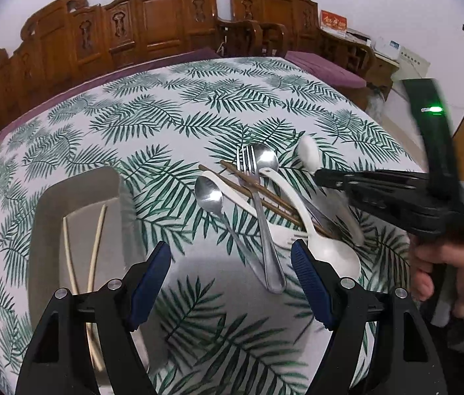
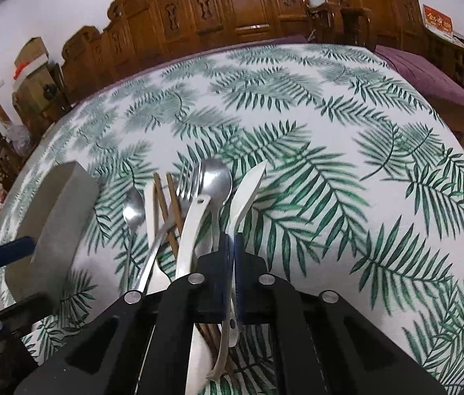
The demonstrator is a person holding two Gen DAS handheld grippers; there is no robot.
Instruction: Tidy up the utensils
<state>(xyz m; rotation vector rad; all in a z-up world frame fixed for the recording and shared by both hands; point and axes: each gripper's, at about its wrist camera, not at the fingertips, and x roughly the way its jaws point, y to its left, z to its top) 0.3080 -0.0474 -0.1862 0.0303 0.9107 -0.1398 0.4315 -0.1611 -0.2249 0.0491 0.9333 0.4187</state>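
Leftmost, on the table covered by a white cloth printed with green fern leaves (image 1: 199, 98), we see a shallow grey rectangular tray (image 1: 50, 204). A pair of pale cream chopsticks (image 1: 95, 247) lies in it, the two sticks crossing low down. Our left gripper (image 1: 232, 283) hangs just right of the tray with its blue-padded fingers (image 1: 151, 283) wide apart and nothing between them; only bare cloth shows in the gap.

Beyond it, toward the middle of the table, the loose utensils lie in a heap. A small shiny steel spoon (image 1: 210, 194) is at the left edge of the pile, bowl up, beside the handle of a white plastic spoon (image 1: 228, 191). A pair of dark brown wooden chopsticks (image 1: 248, 187) runs slantwise under a steel fork (image 1: 248, 164) and a larger steel spoon (image 1: 264, 161), whose handles reach toward us. A long white plastic spoon (image 1: 327, 253) lies across them, its bowl nearest our left gripper's right finger.

Further right, our right gripper (image 2: 231, 247) has its fingers pressed together on the handle of a white plastic soup spoon (image 2: 248, 187). In the left wrist view the spoon's bowl sticks out past the fingertips, blurred, above the pile. In the right wrist view it points away from us, tilted, with the handle running back between the pads. A hand (image 1: 455, 279) grips the black handle at the far right.
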